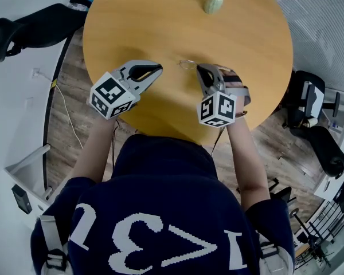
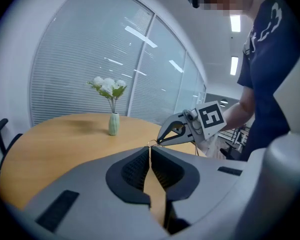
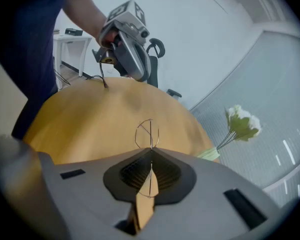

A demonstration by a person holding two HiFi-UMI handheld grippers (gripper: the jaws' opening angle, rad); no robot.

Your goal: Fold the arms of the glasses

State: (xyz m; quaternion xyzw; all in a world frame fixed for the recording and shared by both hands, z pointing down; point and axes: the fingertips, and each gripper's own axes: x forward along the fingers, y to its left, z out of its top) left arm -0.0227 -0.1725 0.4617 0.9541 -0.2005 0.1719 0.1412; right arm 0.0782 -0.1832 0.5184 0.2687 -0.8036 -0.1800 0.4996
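Observation:
Thin wire-framed glasses (image 1: 187,63) are at the middle of the round wooden table (image 1: 235,33). My right gripper (image 1: 199,67) is shut on the glasses. In the right gripper view one round rim (image 3: 146,133) sticks out past the jaw tips, and more wire shows in the slit between the pads. My left gripper (image 1: 159,69) hovers a short way left of the glasses. Its jaws (image 2: 150,148) are shut with nothing between them. In the left gripper view the glasses (image 2: 153,143) sit just beyond its tips, at the tip of the right gripper (image 2: 162,140).
A pale green vase (image 1: 213,3) with white flowers stands at the table's far edge. Black office chairs stand on the floor at left (image 1: 23,30) and right (image 1: 318,125). The table's near edge is right in front of the person's body.

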